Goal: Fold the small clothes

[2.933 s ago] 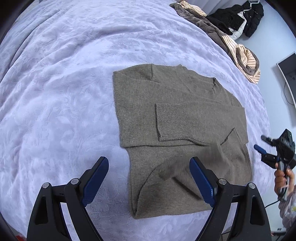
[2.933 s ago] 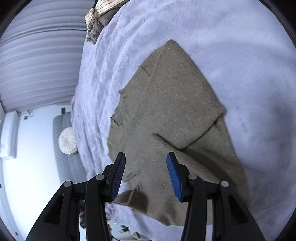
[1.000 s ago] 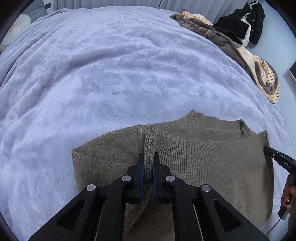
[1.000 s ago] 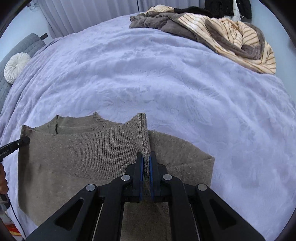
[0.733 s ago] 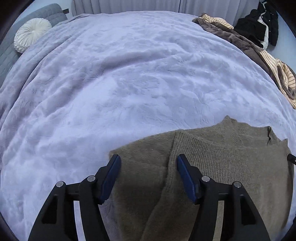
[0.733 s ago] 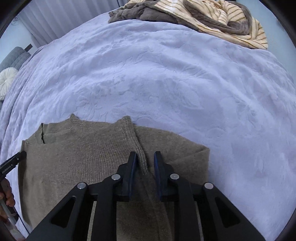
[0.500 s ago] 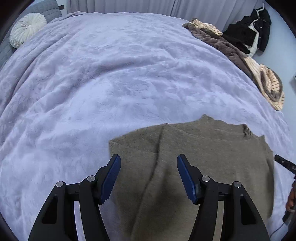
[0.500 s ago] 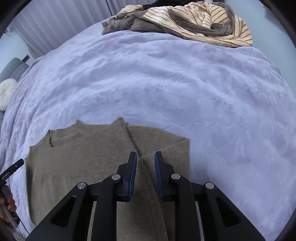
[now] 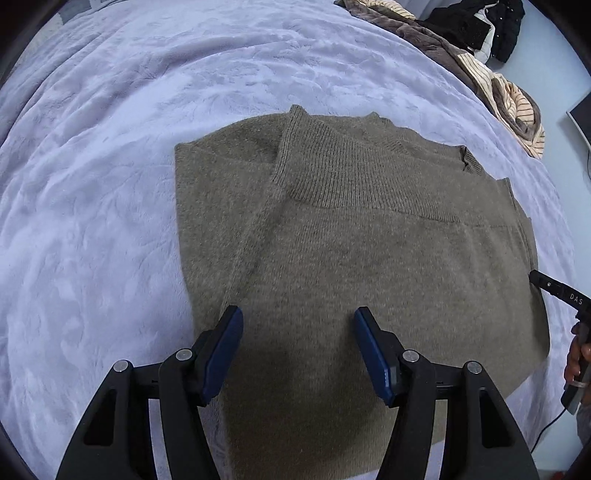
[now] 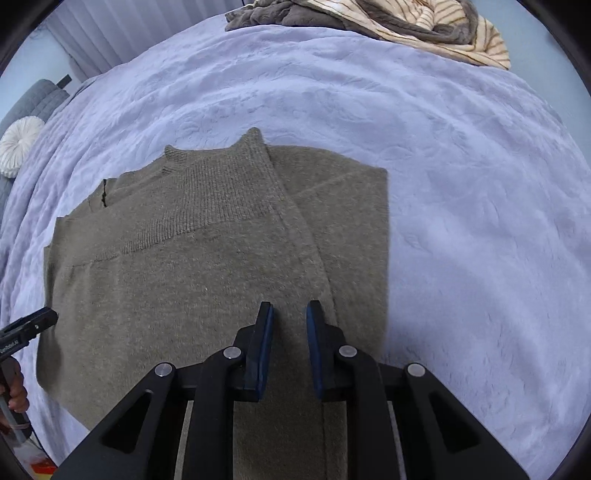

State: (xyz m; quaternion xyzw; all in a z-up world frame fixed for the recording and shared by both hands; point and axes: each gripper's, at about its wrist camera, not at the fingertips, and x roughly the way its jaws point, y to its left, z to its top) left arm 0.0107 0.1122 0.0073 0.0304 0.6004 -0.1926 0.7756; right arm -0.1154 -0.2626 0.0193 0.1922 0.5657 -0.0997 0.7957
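Observation:
An olive-brown knit sweater (image 9: 369, 251) lies folded flat on the lavender bedspread (image 9: 110, 110), its ribbed hem band folded over on top toward the far edge. It also shows in the right wrist view (image 10: 184, 266). My left gripper (image 9: 297, 328) is open and empty, hovering over the sweater's near part. My right gripper (image 10: 290, 321) is slightly open and empty, above the sweater near its right fold line. The right gripper's tip shows at the right edge of the left view (image 9: 554, 291).
A pile of brown and striped clothes (image 10: 406, 26) lies at the bed's far edge, with black garments (image 9: 480, 26) beside it. A round white cushion (image 10: 18, 144) sits on a grey sofa at the left. The bedspread (image 10: 480, 184) surrounds the sweater.
Both grippers let go of the sweater's hem after folding it over, opened, and pulled back and up. The sweater now lies flat, folded in half.

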